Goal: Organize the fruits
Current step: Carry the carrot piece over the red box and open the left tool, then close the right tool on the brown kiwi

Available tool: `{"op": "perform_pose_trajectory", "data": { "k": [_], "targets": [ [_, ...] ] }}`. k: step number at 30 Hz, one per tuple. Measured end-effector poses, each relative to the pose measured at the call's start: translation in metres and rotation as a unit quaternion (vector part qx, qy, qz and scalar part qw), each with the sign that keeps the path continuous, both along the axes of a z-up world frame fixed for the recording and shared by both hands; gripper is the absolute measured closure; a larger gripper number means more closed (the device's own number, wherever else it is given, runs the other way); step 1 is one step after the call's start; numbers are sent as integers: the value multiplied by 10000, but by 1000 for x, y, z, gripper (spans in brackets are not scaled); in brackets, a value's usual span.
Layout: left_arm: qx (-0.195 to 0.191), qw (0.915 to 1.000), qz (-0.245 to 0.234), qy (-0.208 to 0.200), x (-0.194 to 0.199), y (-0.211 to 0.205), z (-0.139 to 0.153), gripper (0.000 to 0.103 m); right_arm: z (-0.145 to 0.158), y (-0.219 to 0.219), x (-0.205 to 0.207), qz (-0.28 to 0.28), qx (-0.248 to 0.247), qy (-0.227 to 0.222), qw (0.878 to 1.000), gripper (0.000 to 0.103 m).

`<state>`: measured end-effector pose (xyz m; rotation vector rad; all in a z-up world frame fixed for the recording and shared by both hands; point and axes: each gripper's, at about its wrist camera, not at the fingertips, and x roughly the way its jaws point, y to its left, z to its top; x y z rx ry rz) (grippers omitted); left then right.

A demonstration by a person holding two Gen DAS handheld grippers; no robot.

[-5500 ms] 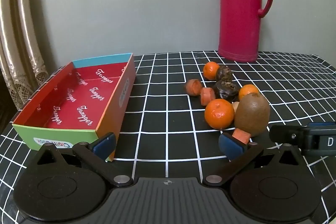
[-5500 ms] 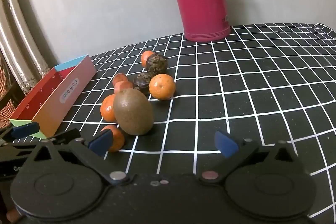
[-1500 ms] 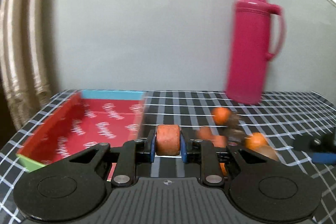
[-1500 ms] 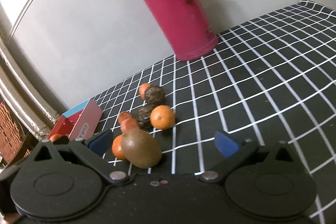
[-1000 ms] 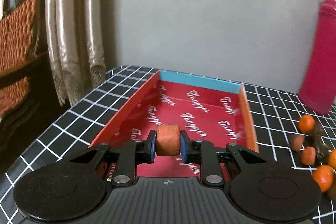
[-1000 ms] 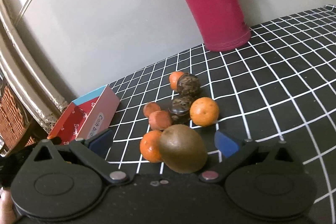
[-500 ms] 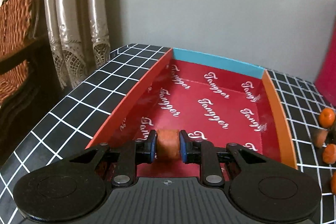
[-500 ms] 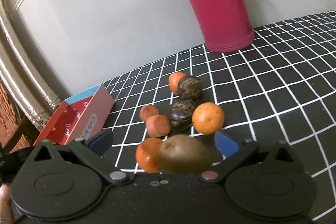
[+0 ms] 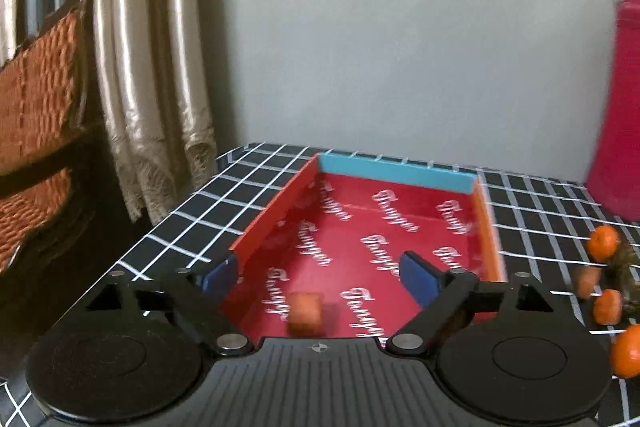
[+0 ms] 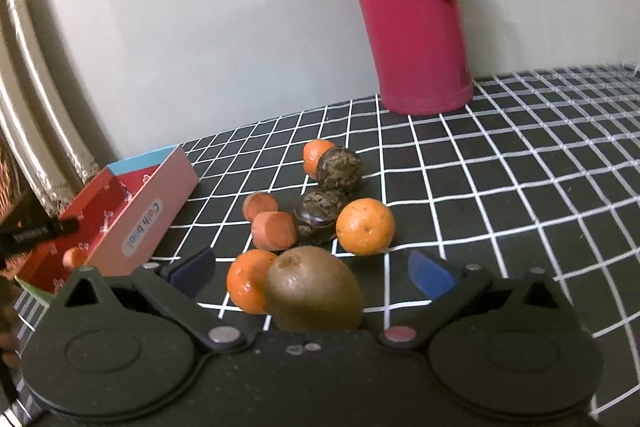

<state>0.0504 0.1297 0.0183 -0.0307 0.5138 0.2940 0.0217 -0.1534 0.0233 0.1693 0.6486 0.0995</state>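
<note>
One orange chunk [image 9: 306, 313] lies on the red floor of the open box [image 9: 276, 211], near its front end, below and between the blue pads of the left tongs [image 9: 320, 273], whose jaws have just been opening and now stand wide with nothing in their grip. Right tongs [image 10: 312, 273] stand wide open too, holding nothing, poised over the kiwi [image 10: 314, 293], which sits on the checked table [image 10: 500, 187] touching a tangerine [image 10: 249, 285]. Beyond them lie two more orange chunks [image 10: 274, 229], two dark fruits [image 10: 320, 219] and two further tangerines [image 10: 365, 225]. Farther back stands a pink flask [image 10: 416, 11].
</note>
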Motion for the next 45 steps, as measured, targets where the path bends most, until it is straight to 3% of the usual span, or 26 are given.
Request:
{"op": "perform_pose_trajectory", "data": {
  "k": [5, 9, 17, 19, 21, 38, 45],
  "targets": [
    [-83, 9998, -171, -24, -9, -12, 3, 16, 1, 4, -3, 111, -331, -90, 9993, 2],
    [-19, 9996, -245, -100, -16, -20, 4, 16, 1, 2, -4, 233, -267, -51, 9994, 32],
    [-90, 9997, -165, -172, -25, -20, 8, 16, -10, -3, 4, 121, 62, 309, 9994, 33],
    [-66, 9997, -146, -173, -26, -19, 7, 16, -11, -3, 4, 185, 193, 269, 9993, 45],
    [-48, 9997, -110, -194, -28, -17, 7, 16, -10, -2, 2, 199, 205, 198, 9994, 50],
    [-15, 9993, 159, -351, -37, 2, 11, 16, 5, 1, -10, 292, 384, -77, 9988, 51],
    [-44, 9980, 507, -371, -46, 35, 11, 16, 32, 37, -7, 836, 598, -464, 9936, 51]
  ]
}}
